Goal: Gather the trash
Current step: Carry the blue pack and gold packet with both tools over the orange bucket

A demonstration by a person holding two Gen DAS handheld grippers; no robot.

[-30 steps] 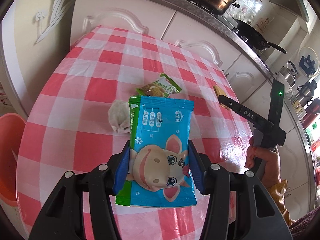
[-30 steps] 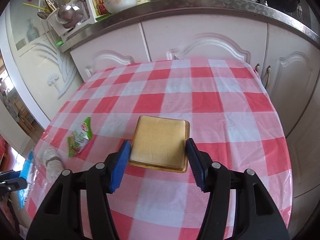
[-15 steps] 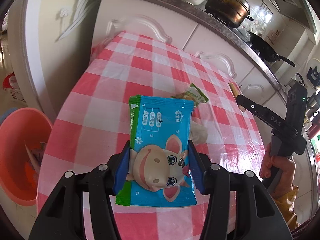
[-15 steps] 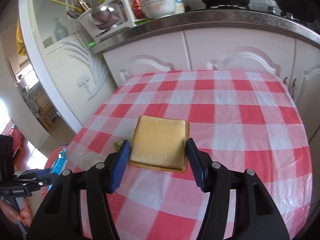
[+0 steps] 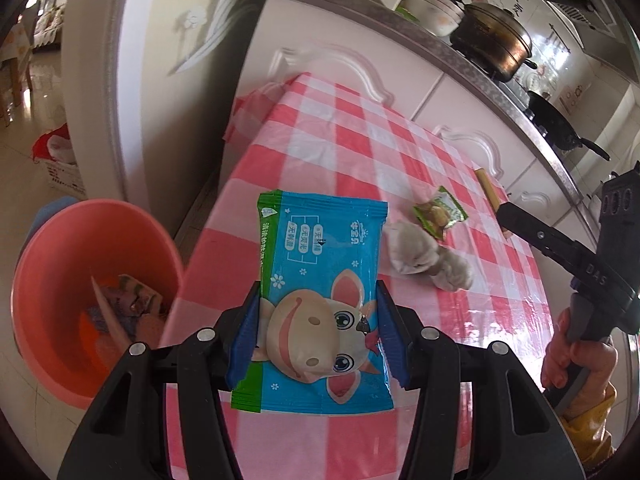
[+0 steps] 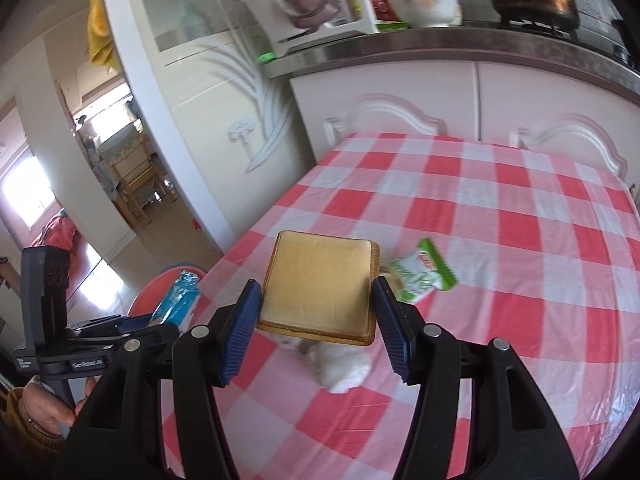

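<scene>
Meanwhile, left tongs (image 5: pixel 318 336) clamp a blue snack wrapper (image 5: pixel 320 300) near the pink bin (image 5: pixel 80 280) for dropping, right tongs (image 6: pixel 316 320) grip a tan packet (image 6: pixel 320 284) above the checked surface (image 6: pixel 520 240).

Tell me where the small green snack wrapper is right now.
The green snack wrapper lies on the checked tablecloth, beside the crumpled tissue; in the right wrist view it sits just right of the held gold packet.
</scene>
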